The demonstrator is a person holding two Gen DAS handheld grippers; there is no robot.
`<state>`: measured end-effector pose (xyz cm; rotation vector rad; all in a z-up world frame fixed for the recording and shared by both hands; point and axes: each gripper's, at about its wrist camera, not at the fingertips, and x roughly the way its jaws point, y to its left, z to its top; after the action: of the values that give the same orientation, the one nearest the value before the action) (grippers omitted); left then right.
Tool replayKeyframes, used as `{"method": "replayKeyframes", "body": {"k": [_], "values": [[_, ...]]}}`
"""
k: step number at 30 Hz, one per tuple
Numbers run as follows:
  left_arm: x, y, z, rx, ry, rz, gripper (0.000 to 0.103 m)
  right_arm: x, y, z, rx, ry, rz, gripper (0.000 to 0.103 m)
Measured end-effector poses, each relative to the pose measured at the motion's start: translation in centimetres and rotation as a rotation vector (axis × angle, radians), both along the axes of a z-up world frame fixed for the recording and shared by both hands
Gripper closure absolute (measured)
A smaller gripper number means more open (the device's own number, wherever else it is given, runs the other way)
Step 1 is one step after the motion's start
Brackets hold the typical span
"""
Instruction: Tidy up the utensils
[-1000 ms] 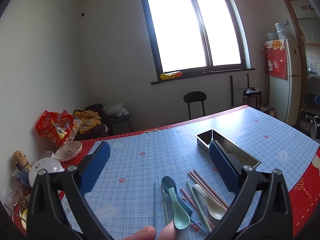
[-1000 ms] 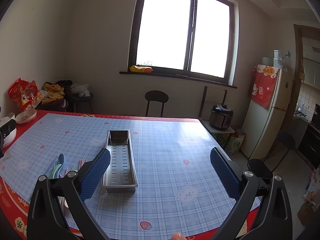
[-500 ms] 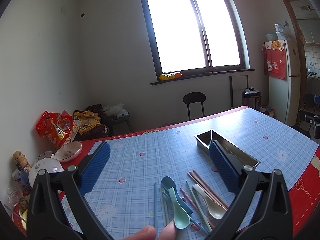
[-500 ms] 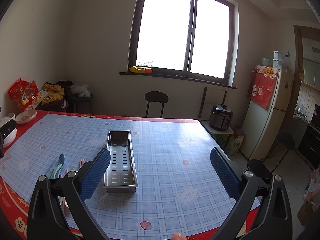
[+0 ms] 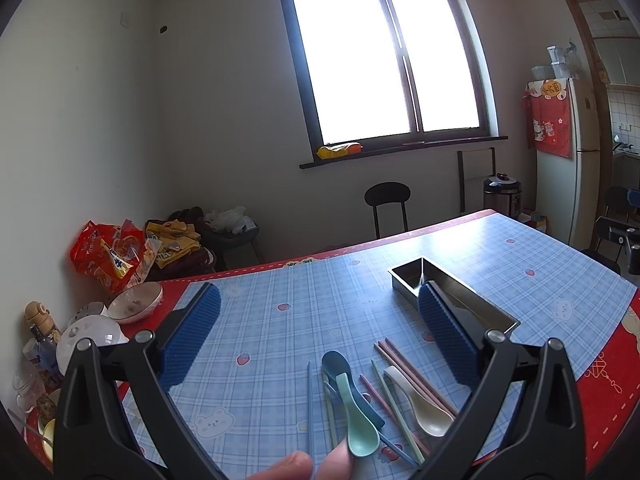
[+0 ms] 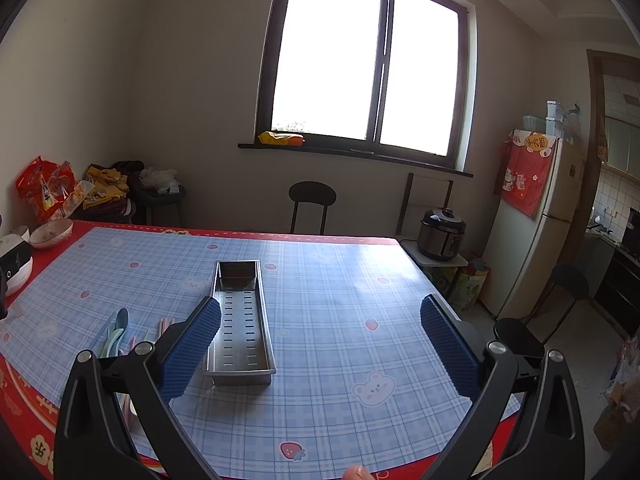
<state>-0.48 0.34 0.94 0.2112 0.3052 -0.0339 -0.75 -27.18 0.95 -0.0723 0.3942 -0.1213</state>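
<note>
Plainly, much of the cutlery is only half seen. In the right wrist view the spoons [image 6: 116, 332] and chopsticks [image 6: 163, 326] sit at lower left of the frame, mostly hidden behind the right gripper's [image 6: 320, 344] left pad, so their count there cannot be told. In the left wrist view the tray [image 5: 452, 300] lies at right of centre, its near part covered by the left gripper's [image 5: 318, 336] right pad, and its floor is hard to make out.

That same view shows the utensils best, at lower centre on the blue checked cloth [image 5: 288, 320]: a dark blue spoon [image 5: 340, 372] with a mint spoon [image 5: 356, 428] lying over it, a beige spoon [image 5: 420, 404] just to the right, and thin chopsticks in pink [image 5: 404, 364], green [image 5: 394, 404] and blue [image 5: 309, 396] fanned around them. They lie close together, some crossing. The tray is a long steel box with slotted holes in its base, standing near them but apart.

Both grippers hang above the table with jaws wide apart, holding nothing.
</note>
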Motion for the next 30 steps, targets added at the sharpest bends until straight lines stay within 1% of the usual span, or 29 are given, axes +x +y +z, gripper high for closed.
{"method": "replayKeyframes", "body": {"k": [30], "values": [[0.02,0.03,-0.24,0.003,0.003,0.003,0.005,0.07,0.03,-0.04,0.002,0.003,0.0,0.005]]}}
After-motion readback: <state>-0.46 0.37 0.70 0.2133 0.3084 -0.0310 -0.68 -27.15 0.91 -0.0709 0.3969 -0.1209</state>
